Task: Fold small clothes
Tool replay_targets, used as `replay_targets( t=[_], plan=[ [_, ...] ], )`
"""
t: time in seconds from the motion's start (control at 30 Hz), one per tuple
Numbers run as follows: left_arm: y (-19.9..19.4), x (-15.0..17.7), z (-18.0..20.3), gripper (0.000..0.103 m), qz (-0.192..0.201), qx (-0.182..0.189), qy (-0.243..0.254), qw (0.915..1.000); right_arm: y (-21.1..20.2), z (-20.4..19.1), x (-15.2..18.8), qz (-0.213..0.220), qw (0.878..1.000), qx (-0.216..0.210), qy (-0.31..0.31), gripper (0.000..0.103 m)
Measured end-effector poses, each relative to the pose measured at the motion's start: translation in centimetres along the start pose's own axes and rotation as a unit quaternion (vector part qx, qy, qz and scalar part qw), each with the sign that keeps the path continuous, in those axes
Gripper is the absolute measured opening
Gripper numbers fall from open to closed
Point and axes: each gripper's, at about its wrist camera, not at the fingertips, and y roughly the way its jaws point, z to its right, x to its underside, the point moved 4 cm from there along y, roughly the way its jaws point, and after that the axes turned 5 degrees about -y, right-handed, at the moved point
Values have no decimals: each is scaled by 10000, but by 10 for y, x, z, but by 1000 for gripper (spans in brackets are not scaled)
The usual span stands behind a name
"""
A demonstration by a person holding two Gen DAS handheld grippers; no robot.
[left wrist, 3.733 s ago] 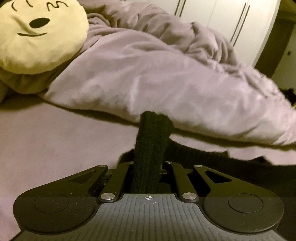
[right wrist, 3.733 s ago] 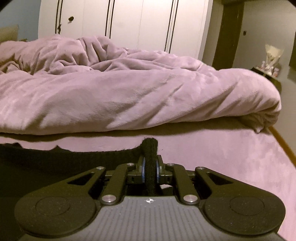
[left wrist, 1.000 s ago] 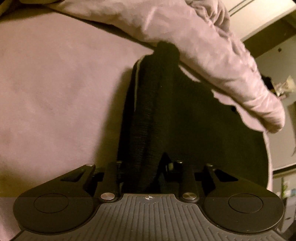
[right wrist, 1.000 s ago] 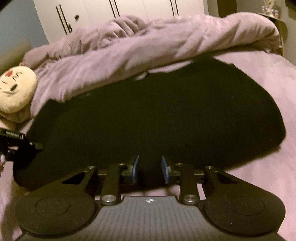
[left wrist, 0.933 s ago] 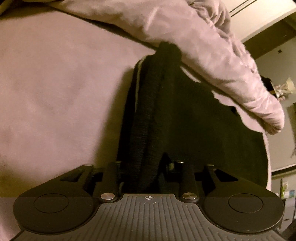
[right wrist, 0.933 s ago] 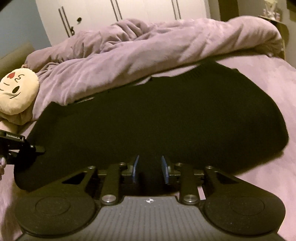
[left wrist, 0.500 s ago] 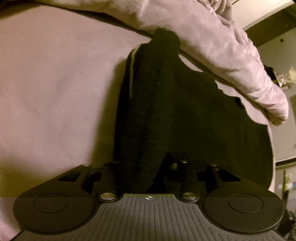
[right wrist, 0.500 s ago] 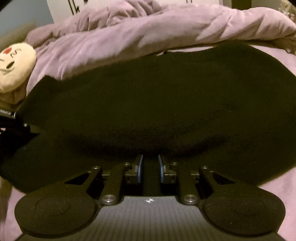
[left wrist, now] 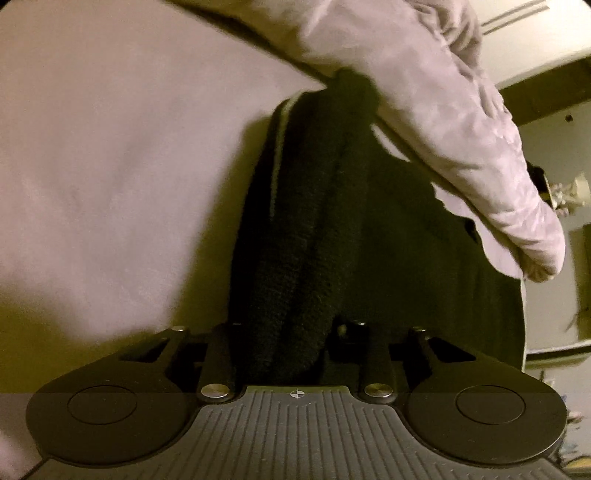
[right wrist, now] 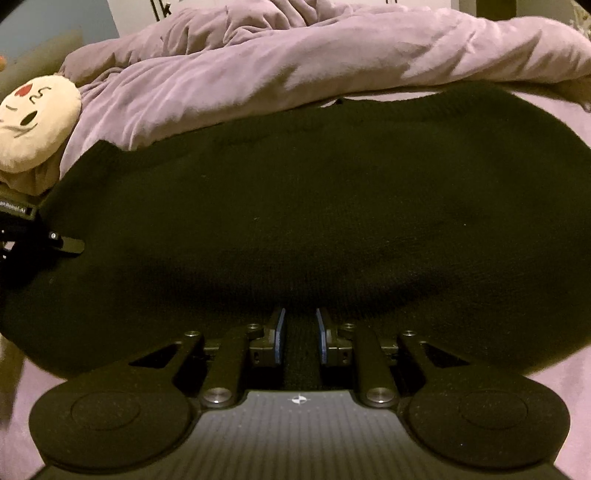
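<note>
Reading any writing here is nearly hopeless: the one label, white letters on the dark body of the left gripper (right wrist: pixel 70 245) at the left edge of the right wrist view, is cut off and too small to make out. The black sweater (right wrist: pixel 314 221) is a coarse, nubbly knit, spread wide and mostly flat across the smooth mauve bed sheet (left wrist: pixel 110 147), its far edge tucked just under the rumpled, velvety purple duvet (right wrist: pixel 295 66).

The right gripper (right wrist: pixel 300 339) has just been closing, and its blue-padded fingers (right wrist: pixel 280 338) now pinch the near hem of the sweater between them. The left gripper (left wrist: pixel 291 347) has also been narrowing its jaws; a thick bunched roll of the knit fills the space between its black fingers and runs away from the camera as a rope-like ridge toward the duvet, so it is clamped on the fabric.

Only the right wrist view shows the round cream plush cushion (right wrist: pixel 35 122), with its stitched face and red mark, lying at the left beside the duvet, and white wardrobe doors (right wrist: pixel 147 11) behind. Only the left wrist view shows a pale stripe along the inner fold of the sweater (left wrist: pixel 275 162) and the duvet's rounded corner hanging over the bed's far side.
</note>
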Motion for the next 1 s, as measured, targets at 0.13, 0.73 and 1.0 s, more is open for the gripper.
replay_targets(
  t=[0.13,0.73,1.0],
  plan=[
    [-31,6,31,27,314,143,231,9991,-24,8,-1,109,9995,-141,276,18],
    [36,112,261,13,441,640,1245,9892,-104,86,36,489,9907,157,1263,26],
    [37,168,259,37,-219,568,1844,9810,-122,120,49,418,9909,225,1260,32]
  ],
)
